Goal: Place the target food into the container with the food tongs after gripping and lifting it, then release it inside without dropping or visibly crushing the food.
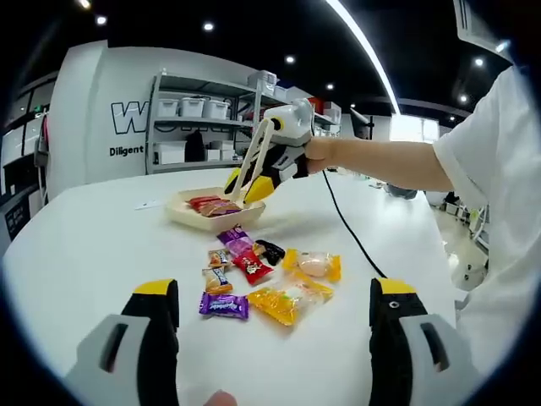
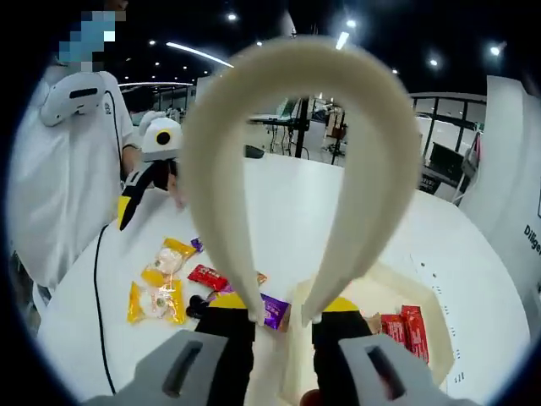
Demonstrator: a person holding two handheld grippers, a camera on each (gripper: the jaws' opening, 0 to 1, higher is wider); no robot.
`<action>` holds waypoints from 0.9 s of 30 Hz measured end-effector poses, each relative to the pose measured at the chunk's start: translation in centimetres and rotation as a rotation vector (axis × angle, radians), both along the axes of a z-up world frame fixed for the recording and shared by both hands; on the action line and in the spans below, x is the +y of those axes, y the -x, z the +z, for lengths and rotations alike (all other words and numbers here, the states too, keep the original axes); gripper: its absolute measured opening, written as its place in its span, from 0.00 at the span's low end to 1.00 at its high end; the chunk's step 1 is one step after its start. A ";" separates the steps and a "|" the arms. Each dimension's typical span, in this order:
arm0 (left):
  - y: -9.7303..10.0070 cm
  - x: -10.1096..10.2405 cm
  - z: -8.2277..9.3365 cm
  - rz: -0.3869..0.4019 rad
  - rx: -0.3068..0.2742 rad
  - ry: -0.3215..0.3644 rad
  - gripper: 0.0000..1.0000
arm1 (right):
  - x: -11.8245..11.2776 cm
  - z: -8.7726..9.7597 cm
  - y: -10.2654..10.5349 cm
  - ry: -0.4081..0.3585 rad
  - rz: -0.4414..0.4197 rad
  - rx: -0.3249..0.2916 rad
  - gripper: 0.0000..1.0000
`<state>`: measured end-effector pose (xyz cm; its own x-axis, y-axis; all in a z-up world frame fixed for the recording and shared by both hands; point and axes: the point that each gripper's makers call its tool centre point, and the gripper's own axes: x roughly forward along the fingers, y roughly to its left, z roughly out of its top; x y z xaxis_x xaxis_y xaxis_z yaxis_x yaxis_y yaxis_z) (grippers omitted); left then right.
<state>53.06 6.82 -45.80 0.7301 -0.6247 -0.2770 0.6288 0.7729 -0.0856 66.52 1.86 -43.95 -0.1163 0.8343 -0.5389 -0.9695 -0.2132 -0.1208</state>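
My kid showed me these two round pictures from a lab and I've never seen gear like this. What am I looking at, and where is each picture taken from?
There is no robot here. A person holds a two-jaw gripper in each hand, and a fisheye camera rides on each one.

The left gripper view looks along the left gripper, its yellow-tipped jaws apart and holding nothing. Across the white table you see the right gripper, held by the person's hand, with cream food tongs reaching over a shallow tray.

The right gripper view looks along that same gripper, jaws closed on the tongs, whose loop arches in front of the lens.

Between the two lie wrapped snacks: purple, red and yellow packets. Some red packets already lie in the tray.
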 end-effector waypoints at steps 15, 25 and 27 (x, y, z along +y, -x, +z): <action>0.6 0.2 0.2 -0.003 -0.008 0.003 0.91 | 1.9 -1.7 3.5 0.037 0.089 -0.016 0.20; 0.7 0.6 0.3 -0.001 -0.011 0.005 0.91 | 2.6 -3.1 4.0 0.075 0.122 -0.037 0.20; 0.7 0.6 0.3 -0.001 -0.010 0.005 0.91 | 2.6 -3.1 3.9 0.077 0.119 -0.030 0.20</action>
